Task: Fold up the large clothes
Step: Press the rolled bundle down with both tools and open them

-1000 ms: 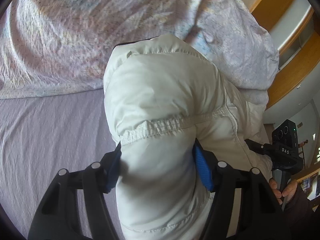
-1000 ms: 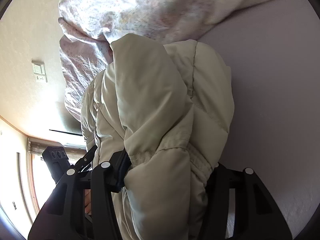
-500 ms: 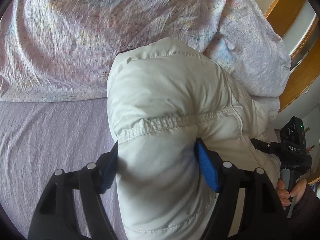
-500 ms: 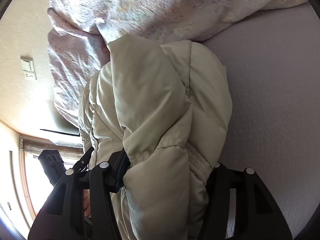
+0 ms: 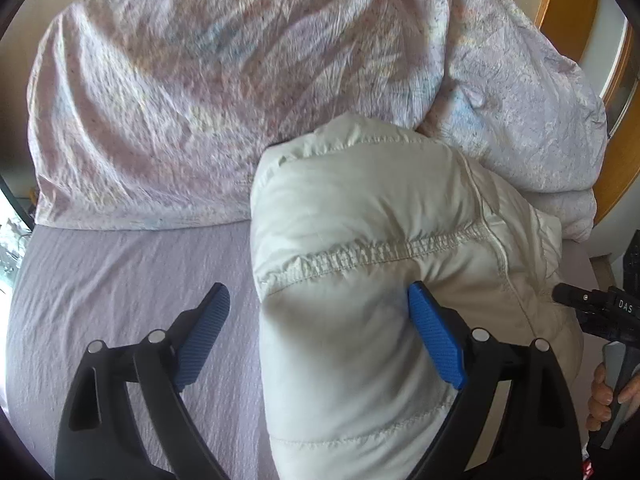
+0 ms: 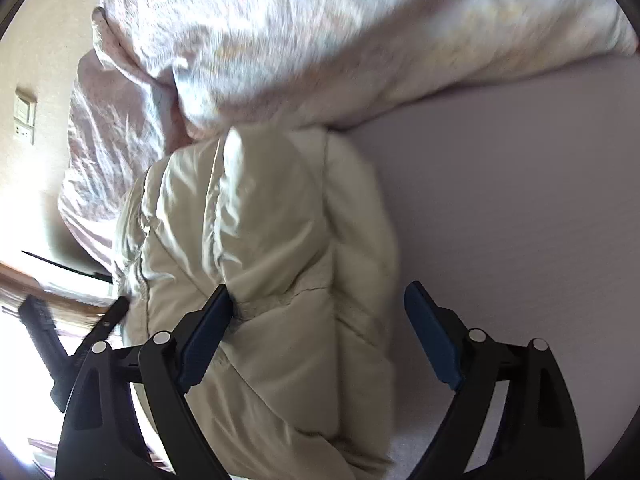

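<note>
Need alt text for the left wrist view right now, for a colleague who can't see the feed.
The left gripper is open around a bundled cream puffy jacket lying on a lavender bedsheet: one blue pad touches it, the other stands clear. A rumpled pale duvet is heaped behind it.

The only text that can be read is the white letters "DAS" on the black body of the right gripper (image 5: 600,312), seen at the right edge of the left wrist view. The wall switch plate (image 6: 25,114) in the right wrist view carries no readable marks. Other surfaces show no text.
</note>
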`<state>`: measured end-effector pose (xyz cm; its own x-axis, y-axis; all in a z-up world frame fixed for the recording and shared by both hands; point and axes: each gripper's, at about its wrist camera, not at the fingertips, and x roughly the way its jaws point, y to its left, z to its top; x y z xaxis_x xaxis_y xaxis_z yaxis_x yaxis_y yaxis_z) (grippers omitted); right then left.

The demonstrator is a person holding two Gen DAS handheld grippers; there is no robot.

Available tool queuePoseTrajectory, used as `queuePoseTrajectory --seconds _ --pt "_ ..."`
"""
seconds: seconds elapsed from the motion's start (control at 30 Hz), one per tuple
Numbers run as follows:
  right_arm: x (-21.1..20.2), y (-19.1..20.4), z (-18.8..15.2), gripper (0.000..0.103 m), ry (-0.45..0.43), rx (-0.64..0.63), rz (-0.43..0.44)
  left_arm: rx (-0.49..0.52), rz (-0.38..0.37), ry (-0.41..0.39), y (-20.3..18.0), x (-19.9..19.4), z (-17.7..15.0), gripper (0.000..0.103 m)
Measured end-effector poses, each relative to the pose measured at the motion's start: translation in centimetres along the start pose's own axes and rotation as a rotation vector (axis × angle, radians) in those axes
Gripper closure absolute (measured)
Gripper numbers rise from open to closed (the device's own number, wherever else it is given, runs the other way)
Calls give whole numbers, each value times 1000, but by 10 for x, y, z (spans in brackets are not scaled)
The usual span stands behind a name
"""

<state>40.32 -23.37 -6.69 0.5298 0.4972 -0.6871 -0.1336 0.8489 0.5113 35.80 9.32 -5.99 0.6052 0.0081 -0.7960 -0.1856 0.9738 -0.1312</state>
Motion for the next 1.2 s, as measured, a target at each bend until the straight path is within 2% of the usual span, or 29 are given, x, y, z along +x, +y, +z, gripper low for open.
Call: queuePoseTrajectory --seconds 0.13,0.2,0.23,0.33,0.37,0.53,0.77,0.93,1.2 --pt "-23 14 -2 14 -82 -76 -124 -19 -5 -49 -2 -21 1 13" --pt "-39 24 -5 14 -159 -137 -169 -25 -11 -65 -5 -28 1 13" --pt "-44 30 -6 17 -185 -157 -163 -25 -13 -70 -7 -32 0 12" --pt "-55 47 -12 34 -237 -233 -109 -18 -14 -85 -19 -36 -3 12" --pt "-54 55 -15 39 -236 -265 -99 -7 -9 -90 -24 -37 -6 12" --pt "-29 77 -29 51 -190 -368 -108 59 30 -72 -42 -26 -16 12" --pt "5 77 -39 51 -136 -395 -172 72 41 -45 -42 -7 -26 7" --pt "18 67 -42 49 -128 -374 -160 71 39 -35 -40 3 -30 2" --pt "41 58 -40 49 -141 -376 -141 64 28 -23 -35 17 -32 2"
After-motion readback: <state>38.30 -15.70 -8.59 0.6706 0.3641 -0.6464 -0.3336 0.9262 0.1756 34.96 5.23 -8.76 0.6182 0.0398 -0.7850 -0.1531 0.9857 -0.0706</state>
